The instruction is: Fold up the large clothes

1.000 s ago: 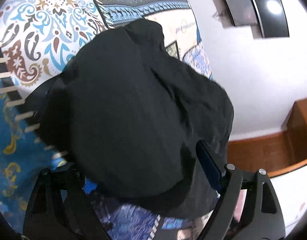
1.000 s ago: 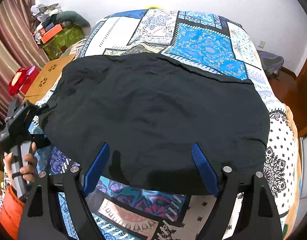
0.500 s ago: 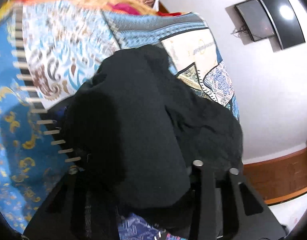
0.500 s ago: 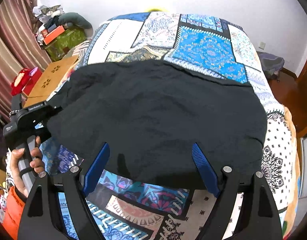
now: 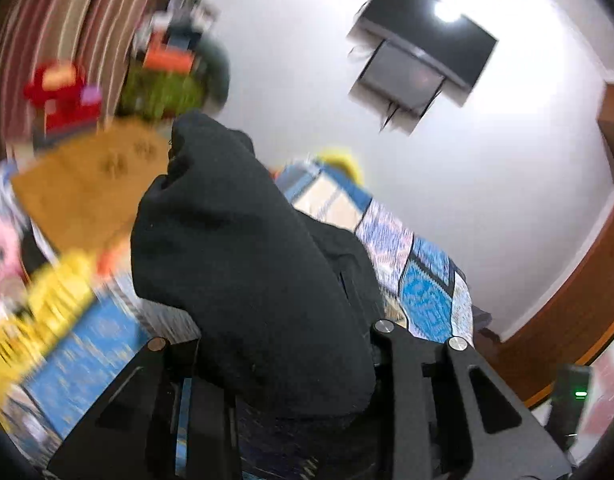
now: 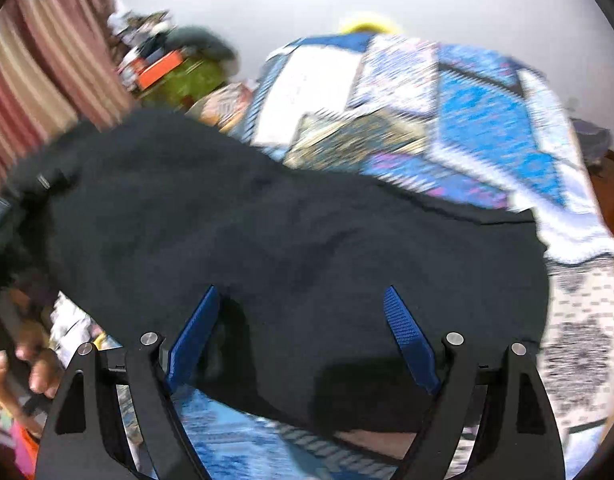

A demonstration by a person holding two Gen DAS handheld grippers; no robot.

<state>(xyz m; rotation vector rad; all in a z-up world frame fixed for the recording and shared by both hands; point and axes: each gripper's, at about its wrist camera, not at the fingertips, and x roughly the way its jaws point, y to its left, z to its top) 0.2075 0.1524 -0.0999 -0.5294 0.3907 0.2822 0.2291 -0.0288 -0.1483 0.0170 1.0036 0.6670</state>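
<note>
Left gripper (image 5: 283, 392) has just been closing and now pinches the black garment (image 6: 299, 240), bunched mid-frame. Right gripper (image 6: 303, 340) stays wide, holding nothing. I think folding has only begun; most cloth lies flat on the bed (image 6: 487, 120).

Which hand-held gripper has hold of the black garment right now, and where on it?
The left hand-held gripper, its jaws just closed, is clamped on a bunched edge of the black garment. The right hand-held gripper is open, holding nothing.

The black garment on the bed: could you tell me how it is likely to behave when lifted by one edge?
The black garment probably drapes limply: it bunches and sags from the left gripper. It seems light, rising in one pinch. Its far part likely drags across the patterned bedspread.
</note>
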